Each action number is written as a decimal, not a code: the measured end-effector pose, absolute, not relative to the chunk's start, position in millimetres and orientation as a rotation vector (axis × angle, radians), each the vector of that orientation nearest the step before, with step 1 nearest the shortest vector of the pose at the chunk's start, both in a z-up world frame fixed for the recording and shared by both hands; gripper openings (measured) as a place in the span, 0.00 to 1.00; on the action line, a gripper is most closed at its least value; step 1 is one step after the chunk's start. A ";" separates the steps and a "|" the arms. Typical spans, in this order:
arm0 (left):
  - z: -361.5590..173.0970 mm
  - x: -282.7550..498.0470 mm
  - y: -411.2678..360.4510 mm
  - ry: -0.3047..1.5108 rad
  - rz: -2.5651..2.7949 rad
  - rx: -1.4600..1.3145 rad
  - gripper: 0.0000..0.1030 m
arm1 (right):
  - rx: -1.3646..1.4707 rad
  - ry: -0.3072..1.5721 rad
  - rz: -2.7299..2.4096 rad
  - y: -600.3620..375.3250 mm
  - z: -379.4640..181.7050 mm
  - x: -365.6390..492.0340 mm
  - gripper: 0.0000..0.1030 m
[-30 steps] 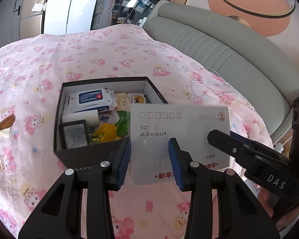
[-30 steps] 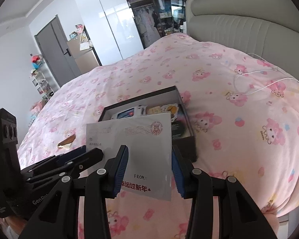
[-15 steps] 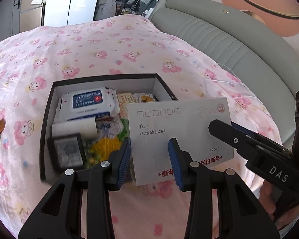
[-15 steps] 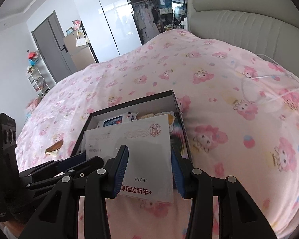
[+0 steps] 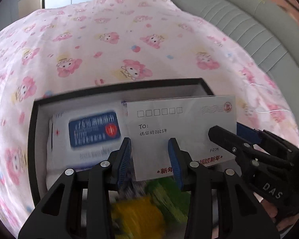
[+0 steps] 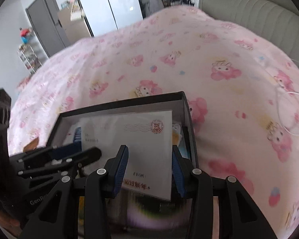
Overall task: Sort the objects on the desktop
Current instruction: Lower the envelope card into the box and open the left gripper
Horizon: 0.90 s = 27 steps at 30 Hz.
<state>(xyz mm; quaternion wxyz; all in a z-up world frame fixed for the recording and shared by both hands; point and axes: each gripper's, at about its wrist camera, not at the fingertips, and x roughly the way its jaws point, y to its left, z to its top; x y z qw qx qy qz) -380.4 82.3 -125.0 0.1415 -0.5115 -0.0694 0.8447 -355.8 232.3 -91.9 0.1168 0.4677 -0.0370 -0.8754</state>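
A white envelope [image 5: 181,127] with "TO:" and red print hangs over the open black box [image 5: 117,88]. Both grippers pinch it edge-on. My left gripper [image 5: 150,159] is shut on its lower left part. My right gripper [image 6: 149,169] is shut on its lower right part; the envelope also shows in the right wrist view [image 6: 133,139], above the box [image 6: 121,104]. The box holds a wet-wipes pack [image 5: 85,135] with a blue label and blurred yellow and green items [image 5: 149,205]. The right gripper's body [image 5: 259,159] shows in the left wrist view.
The box sits on a bed with a pink cartoon-print cover [image 5: 109,45]. A grey padded headboard [image 5: 249,20] runs along the right. A white cable [image 6: 289,107] lies on the cover at right. A brown item [image 6: 31,144] lies left of the box.
Both grippers have carried the envelope forward and down over the box. The box now fills the lower view, and the envelope's lower edge sits inside the box's outline.
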 end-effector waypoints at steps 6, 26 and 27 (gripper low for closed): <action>-151.0 -408.4 87.3 -0.238 2.368 -1.549 0.38 | 1.472 -0.064 -2.547 232.8 -111.9 -386.9 0.39; -134.7 -370.9 72.8 -0.198 2.402 -1.533 0.42 | 1.462 0.031 -2.402 230.3 -91.9 -347.4 0.41; -134.7 -368.7 74.2 -0.201 2.395 -1.538 0.42 | 1.494 0.044 -2.371 227.0 -98.7 -346.0 0.41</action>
